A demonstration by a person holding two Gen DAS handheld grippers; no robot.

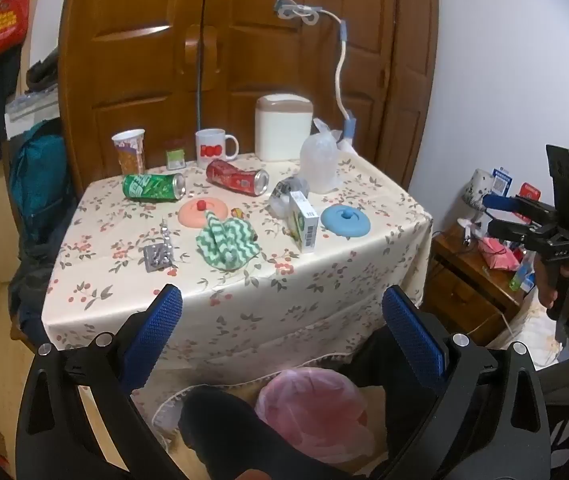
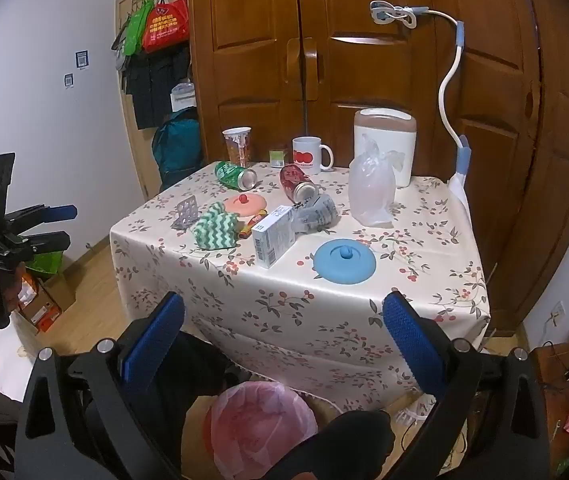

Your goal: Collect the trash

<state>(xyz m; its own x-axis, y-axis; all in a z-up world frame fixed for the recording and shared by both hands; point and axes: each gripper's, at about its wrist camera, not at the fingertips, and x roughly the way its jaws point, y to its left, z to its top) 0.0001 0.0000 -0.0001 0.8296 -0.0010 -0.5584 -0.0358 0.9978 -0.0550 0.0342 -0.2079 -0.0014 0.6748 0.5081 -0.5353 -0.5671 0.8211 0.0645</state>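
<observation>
Hovering | L gripper [image 1: 282, 312] wide apart, empty | R gripper [image 2: 284, 316] same | above table [image 2: 324, 312] edge

Black left gripper [image 1: 282, 312], right gripper [image 2: 283, 314]; blue textured jaws, silver screws.

Soft, even indoor light; shadows are weak. Fisheye bends the edges, corners go black, and details look slightly soft.

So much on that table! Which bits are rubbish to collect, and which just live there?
Rubbish, likely:
green can
red can
small carton
blister pack
crumpled plastic bag
pink-lined bin on the floor, for it all

Just lying about:
mug
blue lid
pink lid
green cloth
</observation>
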